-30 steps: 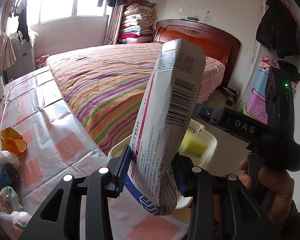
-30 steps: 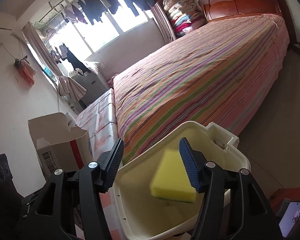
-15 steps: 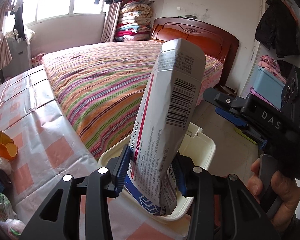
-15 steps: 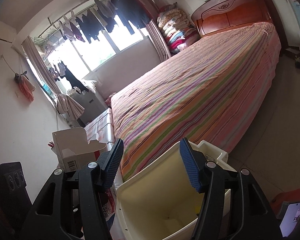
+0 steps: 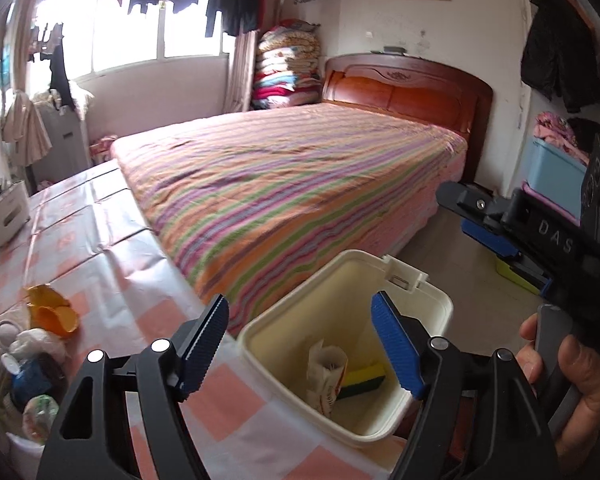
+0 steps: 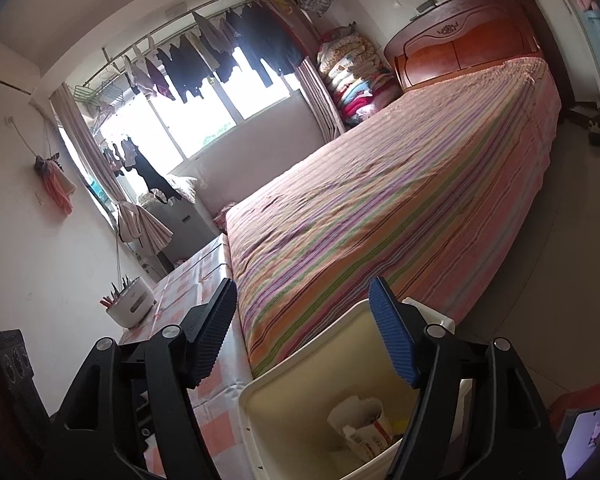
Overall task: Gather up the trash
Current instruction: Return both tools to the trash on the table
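A cream plastic bin stands at the table's right edge, beside the bed. Inside it lie a white paper box and a yellow-green sponge. My left gripper is open and empty, just above the bin's near rim. My right gripper is open and empty too, over the same bin, where the box shows. The right gripper also shows in the left wrist view, held to the right of the bin.
More trash lies at the table's left: orange peel, crumpled white plastic, a small blue jar. The checked tablecloth runs along a striped bed. A white utensil holder stands far left.
My left gripper opened and dropped the white box into the bin. The right gripper rose and tilted away from the bin's inside.
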`<state>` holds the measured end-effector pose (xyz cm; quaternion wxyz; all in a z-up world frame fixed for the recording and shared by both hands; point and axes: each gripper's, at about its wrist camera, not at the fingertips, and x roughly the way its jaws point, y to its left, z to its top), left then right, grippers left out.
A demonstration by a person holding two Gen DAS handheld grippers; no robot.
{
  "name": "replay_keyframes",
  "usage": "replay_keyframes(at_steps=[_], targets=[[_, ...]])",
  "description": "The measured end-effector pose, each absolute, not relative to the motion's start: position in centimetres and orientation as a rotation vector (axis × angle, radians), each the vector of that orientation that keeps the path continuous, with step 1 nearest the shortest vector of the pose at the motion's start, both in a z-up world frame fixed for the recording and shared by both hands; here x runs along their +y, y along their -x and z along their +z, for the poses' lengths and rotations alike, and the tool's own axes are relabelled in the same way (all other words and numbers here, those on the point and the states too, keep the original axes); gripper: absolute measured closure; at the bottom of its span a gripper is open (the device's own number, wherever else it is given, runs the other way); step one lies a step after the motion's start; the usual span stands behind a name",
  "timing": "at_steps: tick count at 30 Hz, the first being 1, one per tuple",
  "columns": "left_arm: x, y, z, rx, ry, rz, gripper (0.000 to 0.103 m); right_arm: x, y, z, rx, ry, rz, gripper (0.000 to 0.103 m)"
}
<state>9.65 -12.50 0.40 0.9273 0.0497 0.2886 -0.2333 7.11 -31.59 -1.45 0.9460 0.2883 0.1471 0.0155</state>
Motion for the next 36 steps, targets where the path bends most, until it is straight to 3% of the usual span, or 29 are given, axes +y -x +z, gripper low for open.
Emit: replay_keyframes(at_steps=[5,8,36], targets=[[-8.6,-9.3,1.4,0.614,-0.039,-0.411,0.031,-28.6,-7.0,-0.7,0.274,-0.533,0.118,0.013],[-6.1,-9.4,1.5,0.642,-0.003,-0.356,0.031,-26.2,-7.4,-0.5,0.277,-0.503,0.192,0.006],[18.6,-6.0,2.8,0.582,0.030,0.312,0.031,-0.6,-10.1,-2.6,0.574,-0.005,0.775,0.006]])
